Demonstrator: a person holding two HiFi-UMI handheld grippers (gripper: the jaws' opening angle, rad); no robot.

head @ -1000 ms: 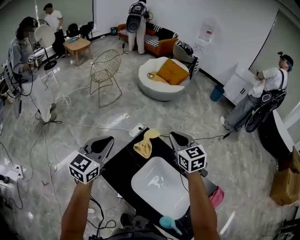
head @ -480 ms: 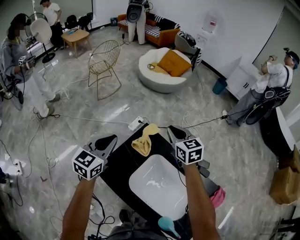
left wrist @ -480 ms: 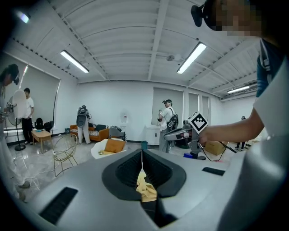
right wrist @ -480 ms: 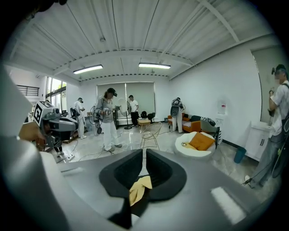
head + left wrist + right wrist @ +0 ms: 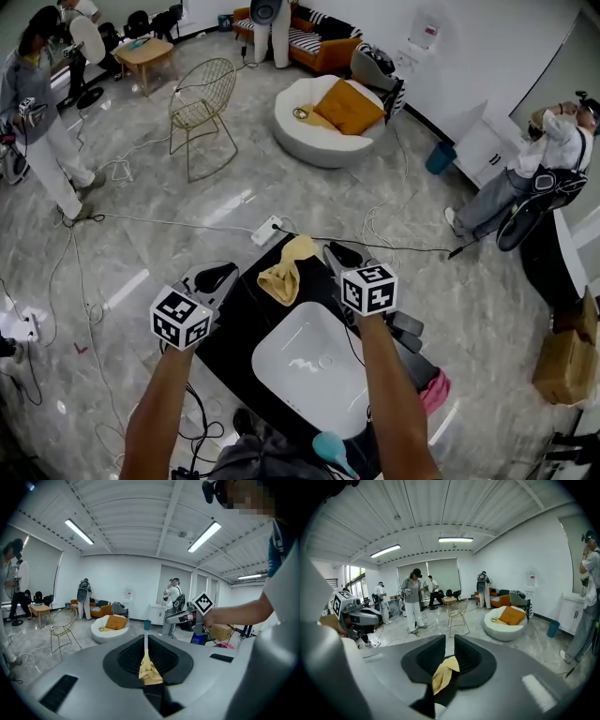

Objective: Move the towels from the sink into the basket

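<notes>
Two hazards stand out, the greater being a drop to the floor. The yellow towel (image 5: 281,274) lies crumpled on the far corner of the black counter (image 5: 242,323), outside the white sink (image 5: 309,361), and seems to reach the counter's edge; a nudge from a jaw rather than a clean pinch could push it over onto the cables (image 5: 187,225) and power strip (image 5: 267,230) below. The right gripper (image 5: 330,251) points at the towel's far end with its jaws opening; its own view shows the cloth below the gap with the pads not pressing on it, so nothing is held there. The left gripper (image 5: 228,273) hovers near the towel's other side with its jaws closed together and empty; the towel shows only beyond them, and the gripper would have to open before it could help.

The lesser hazard is the destination; no basket shows in any view, so the person would likely have to turn to find it, and a loose pinch on trailing cloth might slip on the way. The sink basin looks empty.

Around, large to small: people (image 5: 525,178) working well apart; a round white seat (image 5: 314,145) with an orange cushion (image 5: 349,105); a gold wire chair (image 5: 202,112); a cardboard box (image 5: 562,361); a pink item (image 5: 433,392) by the counter's near end. None stands between the grippers and the towel.
</notes>
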